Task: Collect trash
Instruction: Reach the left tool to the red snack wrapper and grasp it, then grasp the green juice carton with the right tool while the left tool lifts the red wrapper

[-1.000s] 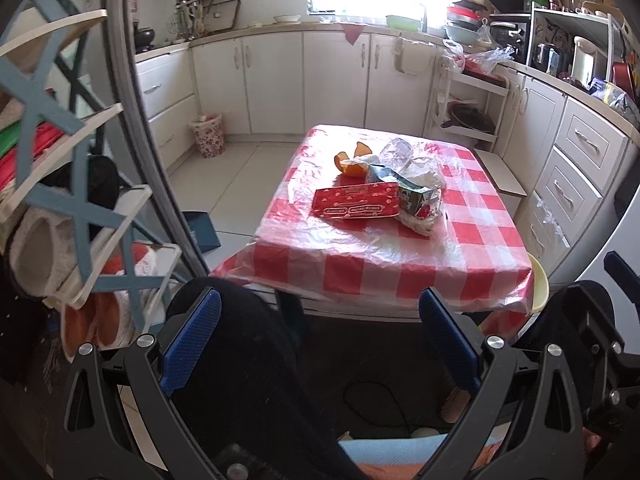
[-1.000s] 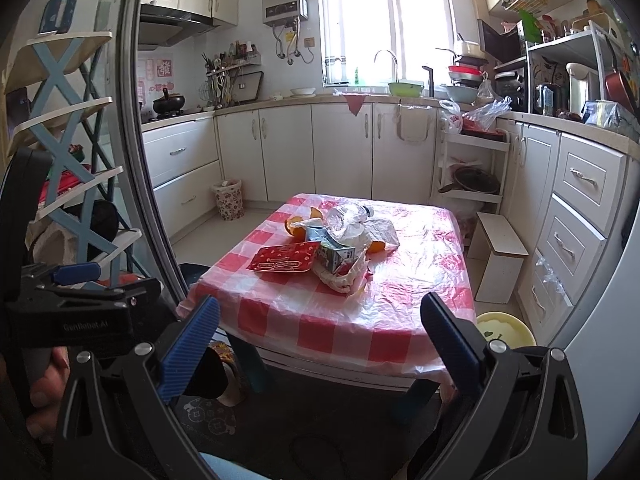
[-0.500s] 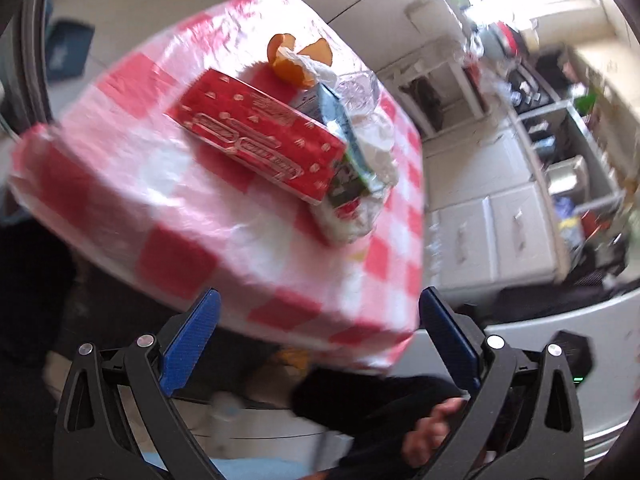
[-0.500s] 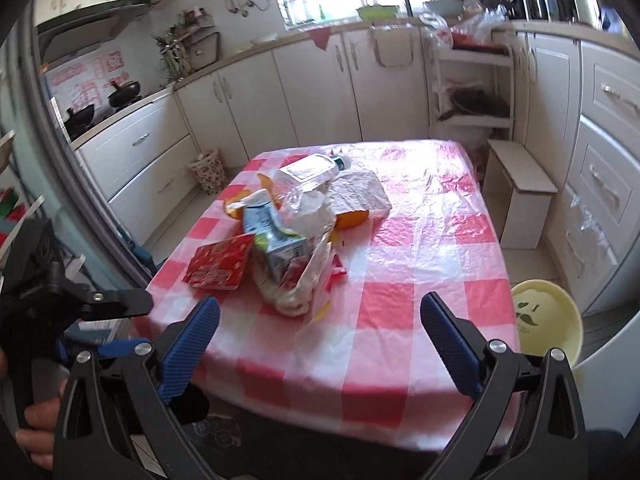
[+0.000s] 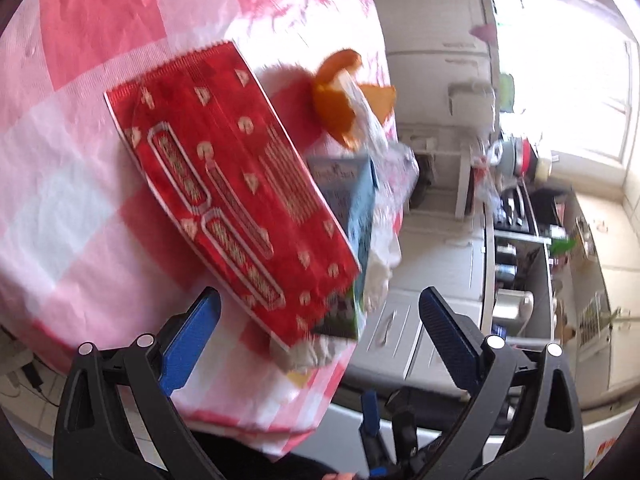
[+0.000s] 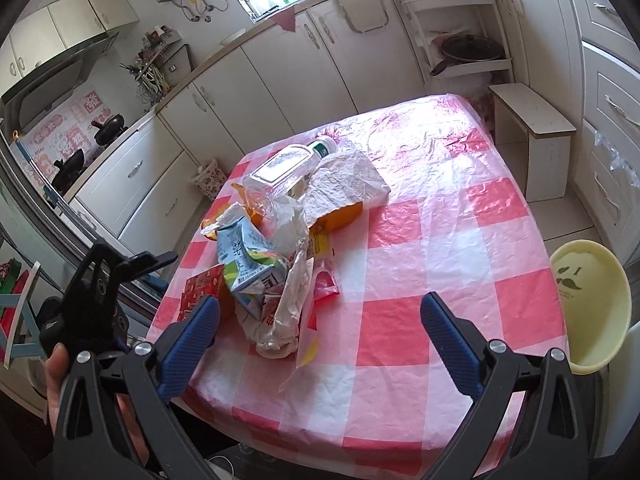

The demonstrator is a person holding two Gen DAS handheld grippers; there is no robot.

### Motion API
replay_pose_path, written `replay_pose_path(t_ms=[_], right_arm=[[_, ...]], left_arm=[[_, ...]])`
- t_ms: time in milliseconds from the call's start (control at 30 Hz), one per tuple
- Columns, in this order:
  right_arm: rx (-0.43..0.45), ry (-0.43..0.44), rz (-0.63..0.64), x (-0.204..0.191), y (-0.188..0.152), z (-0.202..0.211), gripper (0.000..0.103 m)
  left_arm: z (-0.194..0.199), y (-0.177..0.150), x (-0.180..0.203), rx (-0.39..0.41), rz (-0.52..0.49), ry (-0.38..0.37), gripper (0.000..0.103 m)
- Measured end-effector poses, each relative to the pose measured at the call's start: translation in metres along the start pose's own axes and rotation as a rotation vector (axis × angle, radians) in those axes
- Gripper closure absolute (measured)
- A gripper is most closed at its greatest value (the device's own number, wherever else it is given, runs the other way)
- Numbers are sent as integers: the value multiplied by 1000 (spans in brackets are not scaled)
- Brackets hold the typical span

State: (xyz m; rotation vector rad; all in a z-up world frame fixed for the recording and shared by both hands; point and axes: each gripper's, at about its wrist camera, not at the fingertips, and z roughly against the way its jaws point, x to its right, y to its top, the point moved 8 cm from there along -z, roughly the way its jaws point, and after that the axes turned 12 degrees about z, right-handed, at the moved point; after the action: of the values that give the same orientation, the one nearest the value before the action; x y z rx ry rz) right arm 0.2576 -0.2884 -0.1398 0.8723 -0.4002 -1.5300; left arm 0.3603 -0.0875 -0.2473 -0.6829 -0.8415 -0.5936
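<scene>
- The left tool (image 5: 318,320) stands wide open with nothing between its blue pads; it sits low in its frame, just short of the near end of the red wrapper (image 5: 232,196).
- The wrapper lies flat on the checked tabletop (image 5: 68,184), running from upper left toward lower centre of the left view, which is tilted and a little blurred.
- Against the wrapper's right edge sits a crushed blue carton (image 5: 356,216), with orange peel (image 5: 336,108) above it, near the frame's middle top.
- The right tool (image 6: 320,322) is likewise spread open and empty, at the bottom of its frame over the near part of the tabletop (image 6: 460,264).
- In the right view the trash forms one heap left of centre: the carton (image 6: 248,264), a crumpled white plastic bag (image 6: 284,312) touching it, a clear bottle (image 6: 284,172) lying on its side above, and crumpled paper (image 6: 348,184) beside the bottle.
- A corner of the wrapper (image 6: 200,288) shows just left of the carton.
- A pale yellow bin (image 6: 588,304) stands at the right edge, beside the tabletop.
- At lower left a hand (image 6: 56,384) holds the other tool's black body.
</scene>
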Motion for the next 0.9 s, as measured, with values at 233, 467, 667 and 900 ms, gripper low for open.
replay_pose_path(t_ms=[233, 467, 667, 900], right_arm=[[-6, 2, 11, 0, 3, -7, 7], [17, -28, 54, -8, 8, -10, 7], [61, -50, 161, -25, 17, -8, 7], [20, 28, 349, -67, 38, -38, 7]], left_arm=[[-3, 27, 3, 25, 99, 24, 64], [6, 38, 5, 54, 12, 138, 101], [50, 40, 45, 117, -225, 203, 102], [76, 30, 82, 128, -625, 376, 102]])
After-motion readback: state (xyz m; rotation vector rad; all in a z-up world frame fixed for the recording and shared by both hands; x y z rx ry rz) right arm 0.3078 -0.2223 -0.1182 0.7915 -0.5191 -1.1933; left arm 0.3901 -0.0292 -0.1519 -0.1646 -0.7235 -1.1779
